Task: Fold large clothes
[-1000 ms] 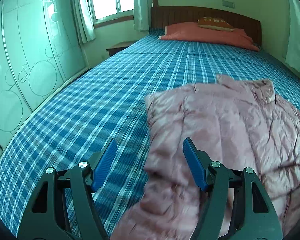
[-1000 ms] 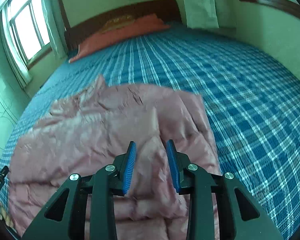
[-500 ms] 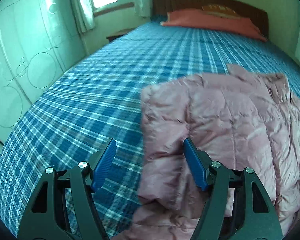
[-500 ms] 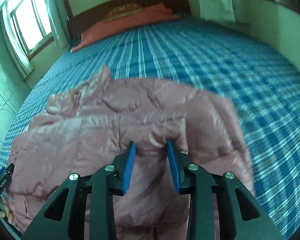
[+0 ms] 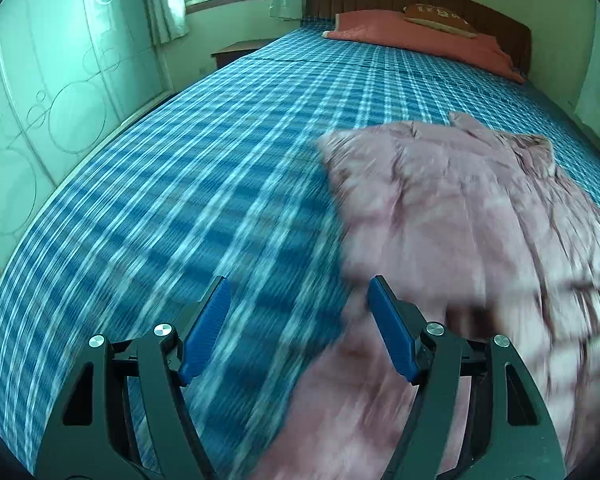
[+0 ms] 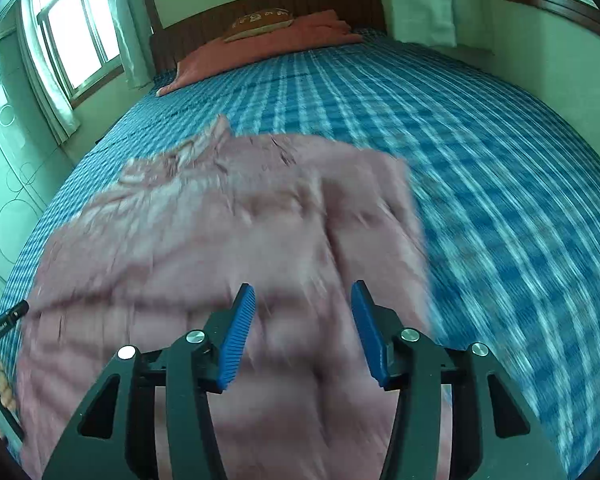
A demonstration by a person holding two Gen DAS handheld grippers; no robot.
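Item: pink quilted puffer jacket point(image 6: 204, 240) on blue plaid bedsheet point(image 5: 172, 184). Likely light, soft, slippery; grip hem corners. Left gripper point(image 5: 298, 330) jaws wide, empty; right gripper point(image 6: 302, 332) likewise.

Both wrist views headboard-ward, sharing jacket point(image 5: 460, 208).

One jacket point(image 5: 452, 216) — two pillows point(image 5: 416, 36).

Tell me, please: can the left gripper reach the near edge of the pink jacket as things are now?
Probably yes. The left gripper is open, the pink jacket lies just beside its right finger on the bed, and nothing stands between them.
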